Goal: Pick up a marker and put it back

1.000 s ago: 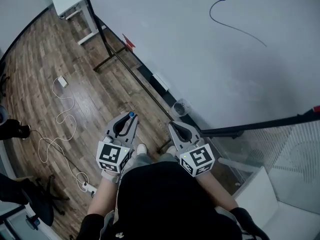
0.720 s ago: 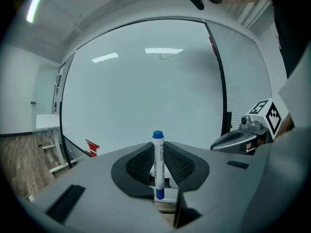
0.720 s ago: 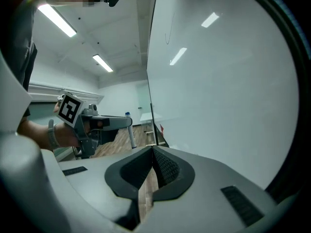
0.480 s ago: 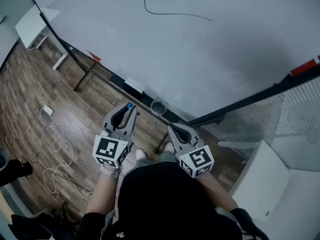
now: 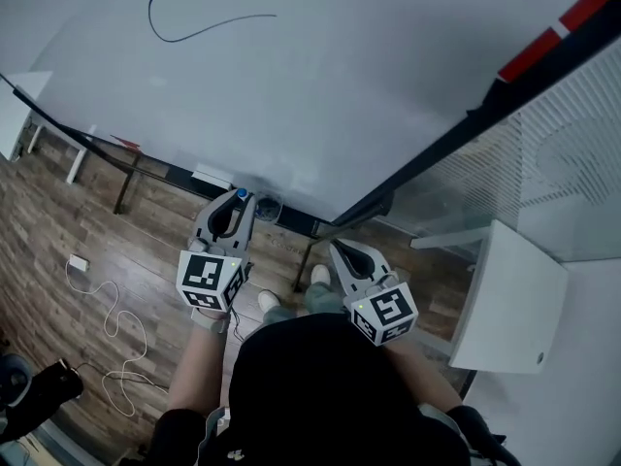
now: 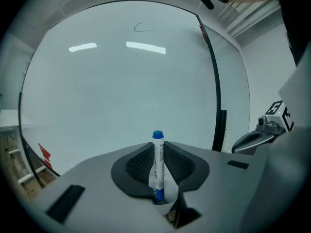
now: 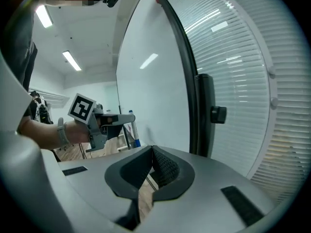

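Steep downward look past a person's dark top at two hand-held grippers, close in front of a whiteboard (image 5: 320,95).

To the left, the left gripper (image 5: 237,200), clamped on a white marker (image 5: 241,193) with a blue cap. Gripped low on the barrel, cap end poking out past the jaw tips toward the board. In the left gripper view, standing upright and centred, with a ribbed pad (image 6: 140,163) pressing on each side.

To the right, the right gripper (image 5: 342,250), jaws brought together, tips meeting, nothing between them. Angled toward the dark frame at the board's right edge.

Just beyond the left gripper's tips, at the board's lower edge, a small clear cup (image 5: 269,208), round. Contents too small to make out. Marker held above and just beside it, not inside.

Further left along the same edge, a white block (image 5: 212,175) and a red scrap (image 5: 124,142). High on the board, one dark curved pen line (image 5: 194,29).

Below, wooden floor (image 5: 58,212) with a loose white cable (image 5: 109,323). At far right, window blinds (image 5: 572,153) and a white cabinet (image 5: 505,299).
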A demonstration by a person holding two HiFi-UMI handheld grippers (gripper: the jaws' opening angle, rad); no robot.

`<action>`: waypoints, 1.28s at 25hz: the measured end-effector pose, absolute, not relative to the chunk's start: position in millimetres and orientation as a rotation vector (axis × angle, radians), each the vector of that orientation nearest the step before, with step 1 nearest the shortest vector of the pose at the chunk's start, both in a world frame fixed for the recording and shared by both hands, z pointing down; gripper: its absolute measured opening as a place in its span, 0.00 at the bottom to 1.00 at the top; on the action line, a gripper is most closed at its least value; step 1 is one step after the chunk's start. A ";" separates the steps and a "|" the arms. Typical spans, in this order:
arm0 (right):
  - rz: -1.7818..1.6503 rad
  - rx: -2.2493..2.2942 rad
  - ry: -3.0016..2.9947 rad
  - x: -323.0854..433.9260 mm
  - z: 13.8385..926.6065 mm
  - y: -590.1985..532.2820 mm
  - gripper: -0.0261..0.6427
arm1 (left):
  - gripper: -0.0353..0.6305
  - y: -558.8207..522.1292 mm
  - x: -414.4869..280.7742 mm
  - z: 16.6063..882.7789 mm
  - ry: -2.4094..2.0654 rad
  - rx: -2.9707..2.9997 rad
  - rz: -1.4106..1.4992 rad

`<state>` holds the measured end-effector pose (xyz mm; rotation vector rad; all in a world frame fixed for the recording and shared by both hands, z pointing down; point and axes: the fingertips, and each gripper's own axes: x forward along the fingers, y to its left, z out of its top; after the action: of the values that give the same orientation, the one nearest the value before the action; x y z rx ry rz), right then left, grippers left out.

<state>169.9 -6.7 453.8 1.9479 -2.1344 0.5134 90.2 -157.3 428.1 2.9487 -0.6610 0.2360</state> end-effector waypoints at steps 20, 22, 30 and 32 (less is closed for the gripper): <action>0.650 2.125 -1.880 203.0 481.0 53.7 0.08 | 0.17 -150.0 136.1 527.8 -0.527 2.897 0.448; 0.654 2.130 -1.872 203.8 482.2 55.5 0.08 | 0.17 -148.1 136.6 533.2 -0.524 2.896 0.464; 0.659 2.129 -1.862 203.1 484.6 60.0 0.08 | 0.18 -144.9 136.0 542.0 -0.531 2.899 0.492; 0.656 2.124 -1.866 201.6 484.5 60.2 0.08 | 0.20 -146.2 133.7 543.0 -0.547 2.894 0.496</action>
<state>201.6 60.2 484.5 2.1242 -1.8664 0.6565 133.7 -146.2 543.0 2.8940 -0.5471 0.4959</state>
